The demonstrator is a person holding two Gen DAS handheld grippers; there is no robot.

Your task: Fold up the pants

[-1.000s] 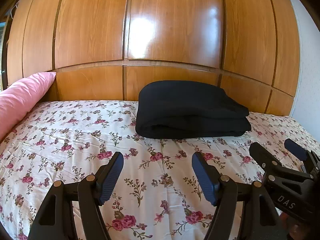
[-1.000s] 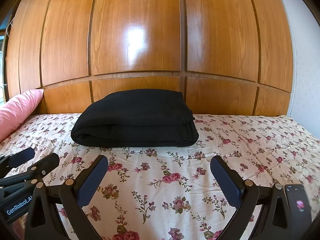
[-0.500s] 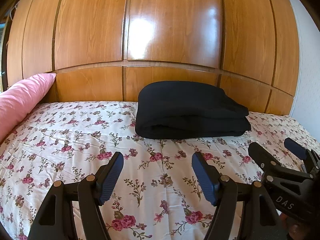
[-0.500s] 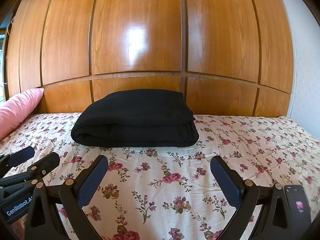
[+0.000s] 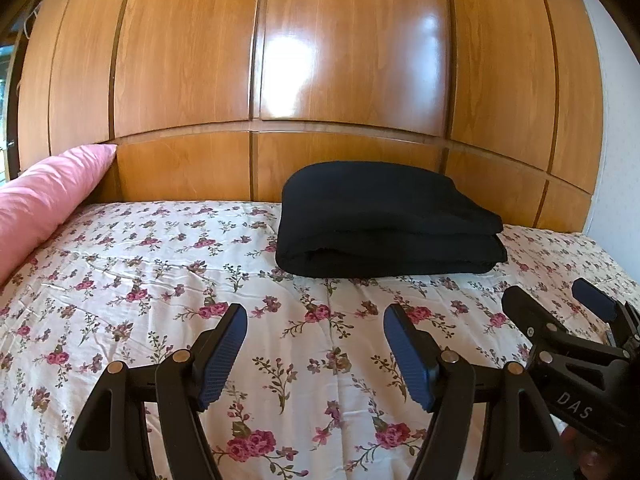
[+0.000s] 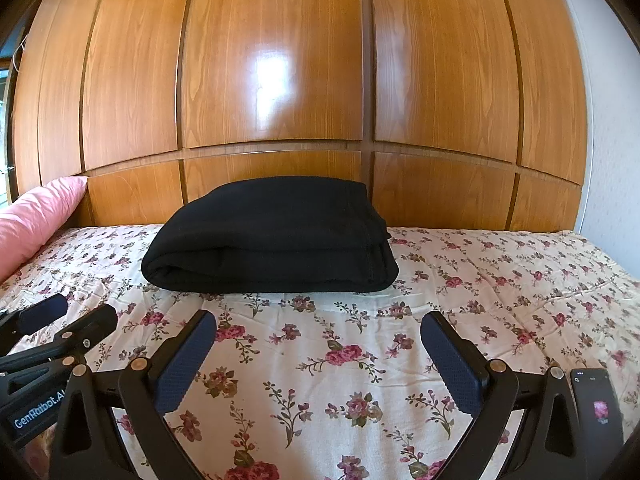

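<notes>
The black pants lie folded in a thick neat stack on the floral bedspread, close to the wooden headboard; they also show in the right wrist view. My left gripper is open and empty, held above the bedspread well in front of the pants. My right gripper is open and empty too, in front of the stack. Each gripper shows at the edge of the other's view: the right one and the left one.
A pink pillow leans at the left end of the bed, also in the right wrist view. Glossy wooden panels stand right behind the bed. A white wall is at the right.
</notes>
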